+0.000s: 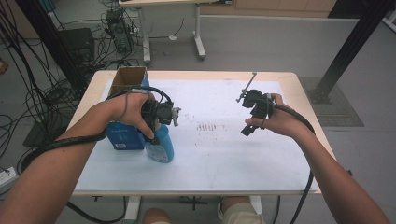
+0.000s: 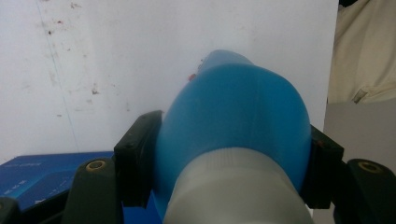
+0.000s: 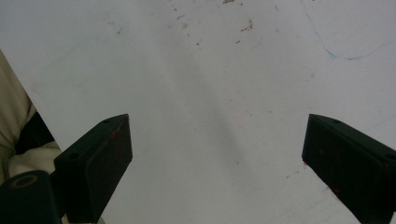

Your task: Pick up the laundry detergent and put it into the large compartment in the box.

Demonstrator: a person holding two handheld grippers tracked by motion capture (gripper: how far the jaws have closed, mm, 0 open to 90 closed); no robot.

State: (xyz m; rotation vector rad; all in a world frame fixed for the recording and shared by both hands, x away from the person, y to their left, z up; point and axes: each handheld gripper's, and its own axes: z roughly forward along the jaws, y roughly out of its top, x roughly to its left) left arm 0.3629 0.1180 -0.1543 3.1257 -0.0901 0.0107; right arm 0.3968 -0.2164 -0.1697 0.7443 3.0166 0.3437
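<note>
Blue plastic bottle with a grey-white cap [image 2: 233,121] sits upright on the white surface [image 1: 224,154], touching or just beside the dark blue carton [image 1: 123,137] on its left. Left gripper [image 1: 156,133] is pinching the bottle from above: in the left gripper view both black pads press the blue shoulder just below the cap, one each side, no gap visible.

Handling, my read: smooth blow-moulded plastic, so slippery and a bit squashy at the body. The shoulder tapers toward the cap, so pads on that slope could creep upward under load. Can't tell the fill level; if full it's bottom-heavy and will swing when lifted from the top. Better hold is the stiff neck right under the cap, or lower on the straight wall with pads flat to it. Lift straight up to clear the carton before any sideways move.

Behind the dark blue carton stands an open brown cardboard box [image 1: 128,77], at the surface's far left edge as the high view shows it.

Right gripper [image 1: 250,116] hovers well to the right of the bottle, above bare surface. Its jaws are spread wide with nothing between them; the right gripper view sees through the gap to stained white sheet. Free to steady the bottle's base if it tips.

A patch of reddish marks [image 1: 210,126] lies on the sheet between the bottle and the right gripper.
</note>
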